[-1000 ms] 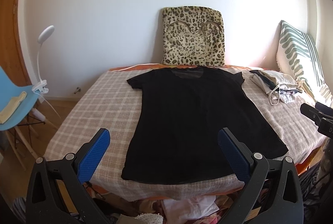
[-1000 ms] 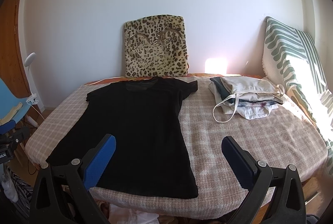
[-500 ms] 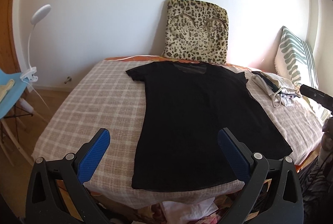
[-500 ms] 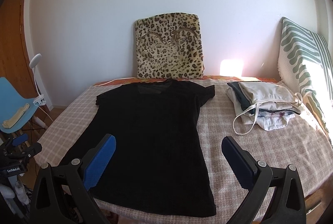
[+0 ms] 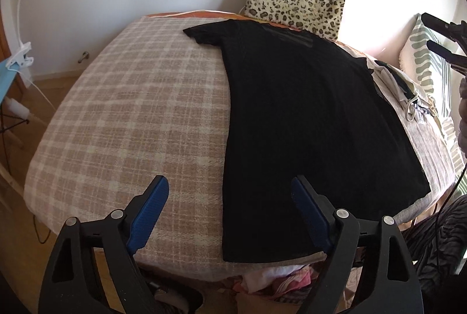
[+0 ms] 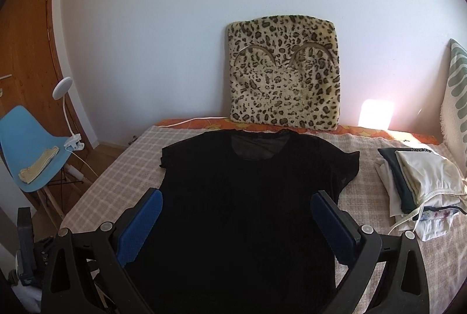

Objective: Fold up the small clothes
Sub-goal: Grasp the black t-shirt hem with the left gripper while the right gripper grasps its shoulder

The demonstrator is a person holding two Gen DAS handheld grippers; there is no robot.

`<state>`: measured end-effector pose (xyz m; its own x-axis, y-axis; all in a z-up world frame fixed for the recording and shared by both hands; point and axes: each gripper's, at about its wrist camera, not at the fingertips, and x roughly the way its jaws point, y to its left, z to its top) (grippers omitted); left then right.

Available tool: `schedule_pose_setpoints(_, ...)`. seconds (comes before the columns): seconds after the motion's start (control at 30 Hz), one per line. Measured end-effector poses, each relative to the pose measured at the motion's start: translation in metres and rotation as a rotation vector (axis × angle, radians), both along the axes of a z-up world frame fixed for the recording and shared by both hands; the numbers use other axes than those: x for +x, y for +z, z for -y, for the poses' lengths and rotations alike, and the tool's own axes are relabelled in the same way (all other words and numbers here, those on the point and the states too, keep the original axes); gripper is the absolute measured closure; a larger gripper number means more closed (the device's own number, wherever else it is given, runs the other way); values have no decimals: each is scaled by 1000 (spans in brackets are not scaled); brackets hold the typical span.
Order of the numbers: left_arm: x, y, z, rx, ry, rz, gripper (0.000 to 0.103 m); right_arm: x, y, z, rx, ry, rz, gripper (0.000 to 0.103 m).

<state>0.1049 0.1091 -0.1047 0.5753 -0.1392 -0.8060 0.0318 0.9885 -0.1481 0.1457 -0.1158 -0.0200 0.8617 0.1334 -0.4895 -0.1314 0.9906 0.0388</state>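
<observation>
A black short-sleeved T-shirt (image 5: 300, 124) lies spread flat on the checked bed cover (image 5: 131, 115), neck toward the wall. My left gripper (image 5: 230, 197) is open and empty, hovering over the shirt's left bottom hem near the bed's front edge. My right gripper (image 6: 236, 208) is open and empty above the middle of the shirt (image 6: 248, 197). The right gripper's fingers also show at the far right of the left wrist view (image 5: 440, 36).
A leopard-print cushion (image 6: 284, 74) leans on the wall behind the shirt. A stack of folded clothes (image 6: 420, 182) lies on the bed's right side, by a striped pillow (image 6: 456, 97). A blue chair (image 6: 29, 150) with a clip lamp (image 6: 62, 89) stands left of the bed.
Both grippers moved forward and lower over the bed. The left one swung toward the shirt's left hem; the right one shifted left over the shirt's middle. Both stayed open.
</observation>
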Motion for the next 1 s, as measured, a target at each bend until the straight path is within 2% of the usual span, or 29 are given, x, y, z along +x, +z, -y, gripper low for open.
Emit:
schedule_pose_setpoints(0.07,4,-13,-4,-73,0,-90,27,17,3,-10,5,37,5,0)
schedule_pose_setpoints(0.13,7,-25,-4,-159,-11,-168,38,34,5,-21,13,87,5,2)
schedule_pose_setpoints(0.17,8,-28,-4,-168,-13,-182,43,45,6,-28,7,103,-3,3)
schedule_pose_setpoints(0.33,8,-29,-2,-151,-34,-157,50,97,10,-71,-22,200,-62,8)
schedule_pose_setpoints(0.53,14,-32,-11,-152,-43,-161,56,164,-1,-105,84,243,-200,9)
schedule_pose_setpoints(0.63,13,-32,-15,-168,-42,-156,56,196,-12,-126,87,256,-245,12)
schedule_pose_setpoints(0.87,13,-33,-12,-141,-66,-134,58,274,-62,-186,42,275,-380,20)
schedule_pose_setpoints(1.0,17,-35,-17,-186,-50,-144,72,312,-98,-218,9,269,-457,24)
